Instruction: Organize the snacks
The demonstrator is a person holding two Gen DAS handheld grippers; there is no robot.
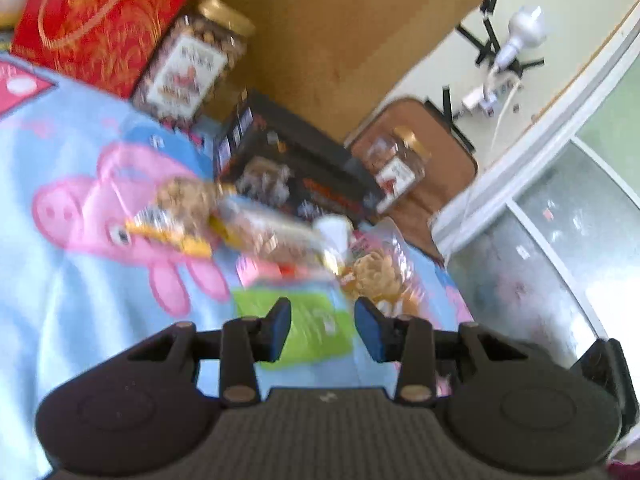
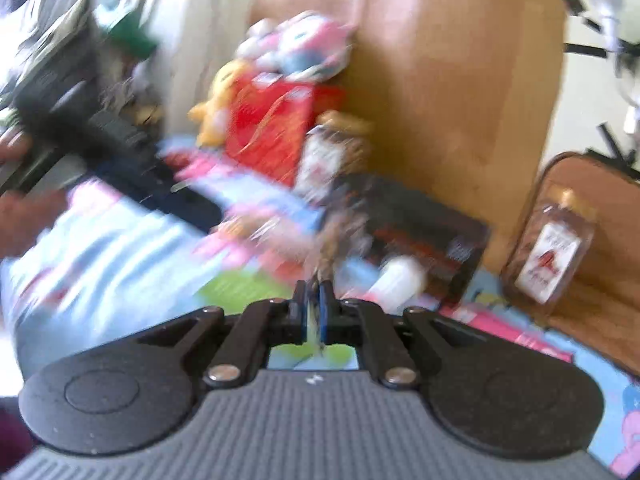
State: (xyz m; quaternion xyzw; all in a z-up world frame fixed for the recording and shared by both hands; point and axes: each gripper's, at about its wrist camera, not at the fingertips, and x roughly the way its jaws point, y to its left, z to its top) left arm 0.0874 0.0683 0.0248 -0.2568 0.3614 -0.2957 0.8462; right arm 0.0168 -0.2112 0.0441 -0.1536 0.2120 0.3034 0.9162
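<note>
Although motion blur softens both views, two clear jars with gold lids show plainly: the large jar (image 1: 192, 60) stands far left beside a red gift box (image 1: 100, 20), filled with brown, nut-like pieces behind a white label; the small jar (image 1: 398, 168) stands farther right on a brown chair seat (image 1: 436, 184), with similar brown contents; between them lies a black snack box (image 1: 288, 168) on the cartoon-pig blanket (image 1: 80, 280); a tall cardboard panel (image 1: 340, 40) rises behind.

The snack packet (image 1: 256, 224) hangs above the blanket near the scene's middle; it is a clear pouch with yellow trim and brown, lumpy contents; in the right wrist view the right gripper (image 2: 315, 300) has its fingers pressed together on a thin edge of it, though the packet itself is smeared there.

The left gripper (image 1: 322, 328) has its fingers apart, holding nothing, over a green packet (image 1: 308, 328); a further clear snack bag (image 1: 376, 272) lies just right, its print unreadable.
</note>
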